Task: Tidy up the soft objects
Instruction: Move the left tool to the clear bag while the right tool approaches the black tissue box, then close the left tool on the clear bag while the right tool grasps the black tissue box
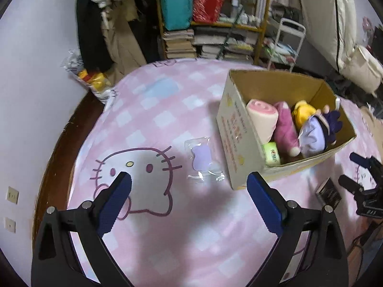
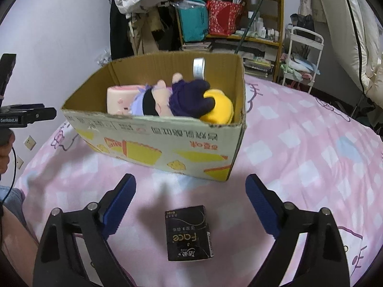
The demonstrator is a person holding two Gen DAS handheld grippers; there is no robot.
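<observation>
My left gripper hangs open over the pink checked bedspread. A clear packet with a lilac soft piece lies just beyond its fingertips. A cardboard box to the right holds a pink roll plush, a magenta plush, a yellow plush, a purple-haired doll and a green pack. My right gripper is open, low over a black tissue pack that lies between its fingers in front of the box. Neither gripper's pads touch anything.
A cluttered bookshelf and hanging clothes stand beyond the bed. A white cart is at the back right. A plastic bag with a yellow toy sits at the bed's left corner by the wall. A person's leg shows at the left.
</observation>
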